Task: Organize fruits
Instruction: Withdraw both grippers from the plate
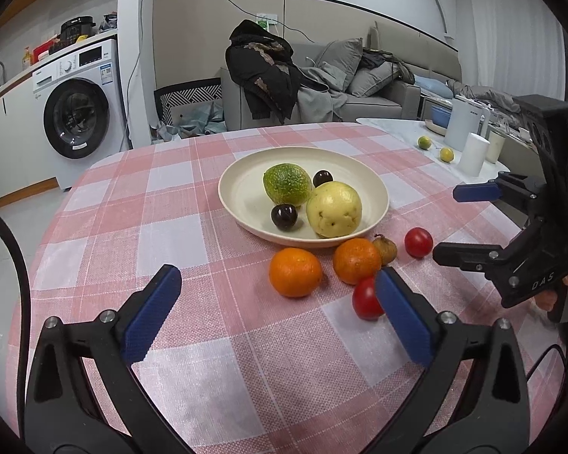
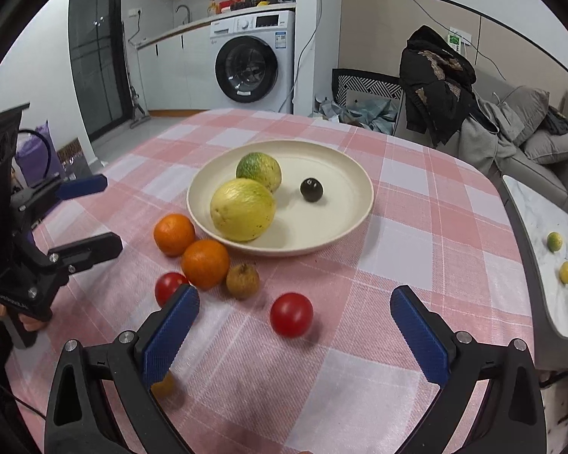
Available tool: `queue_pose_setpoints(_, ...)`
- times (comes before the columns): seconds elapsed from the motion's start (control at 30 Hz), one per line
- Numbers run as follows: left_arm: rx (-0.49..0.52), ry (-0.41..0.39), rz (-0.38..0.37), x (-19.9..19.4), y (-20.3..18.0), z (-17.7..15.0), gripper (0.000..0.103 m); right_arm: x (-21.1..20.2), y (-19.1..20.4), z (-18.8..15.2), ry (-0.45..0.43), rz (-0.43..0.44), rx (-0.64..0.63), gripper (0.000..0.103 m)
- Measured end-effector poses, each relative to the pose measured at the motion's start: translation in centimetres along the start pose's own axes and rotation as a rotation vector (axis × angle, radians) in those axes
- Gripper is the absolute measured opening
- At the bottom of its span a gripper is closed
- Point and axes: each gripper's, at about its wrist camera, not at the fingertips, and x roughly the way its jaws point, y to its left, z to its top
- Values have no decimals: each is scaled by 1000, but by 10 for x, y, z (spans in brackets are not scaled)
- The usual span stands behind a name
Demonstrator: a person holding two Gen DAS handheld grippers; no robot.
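- While both tools hover low over the pink checked tablecloth (image 1: pixel 193 234), the left gripper (image 1: pixel 280 299) has its blue-padded jaws spread wide with nothing between them.
- Its right-side pad sits just in front of a red tomato (image 1: pixel 365 299), hiding part of it; whether they touch I cannot tell.
- On the other side, the right gripper (image 2: pixel 295 317) is likewise spread wide and holds nothing; a second red tomato (image 2: pixel 291 314) lies on the cloth between its two fingers, apart from both pads.
- Near the middle of the table stands the cream plate (image 1: pixel 242 185), carrying a green-yellow citrus (image 1: pixel 287 184), a pale yellow fruit (image 1: pixel 334 210) and two small dark round fruits (image 1: pixel 284 217).
- Just outside the plate's near rim lie two oranges (image 1: pixel 295 272), close to each other, and a small brown wrinkled fruit (image 1: pixel 385 250) just beside the one nearer the plate.
- Something small and orange-brown (image 2: pixel 163 385) peeks out under the right gripper's left pad; too hidden to identify.
- Off the cloth, on a white marble side table (image 2: pixel 541 219), rest two small yellow-green fruits (image 2: pixel 554 241).
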Motion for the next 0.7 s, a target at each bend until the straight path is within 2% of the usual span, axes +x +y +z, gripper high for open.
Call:
queue_pose_setpoints(0.33, 1, 11, 2, 2, -2, 1, 102, 11, -4, -9, 62, 43, 22, 101)
queue_pose_setpoints(0.4, -1, 21, 9, 4, -2, 1, 102, 16, -4, -10, 78, 70, 29, 93)
queue_pose_setpoints(0.47, -4, 29, 8, 6, -1, 1, 102, 20, -4, -11, 95, 91, 35, 81)
queue_pose_setpoints(0.7, -6, 38, 7, 9, 0, 1, 102, 27, -7, -12, 105, 118, 70, 71)
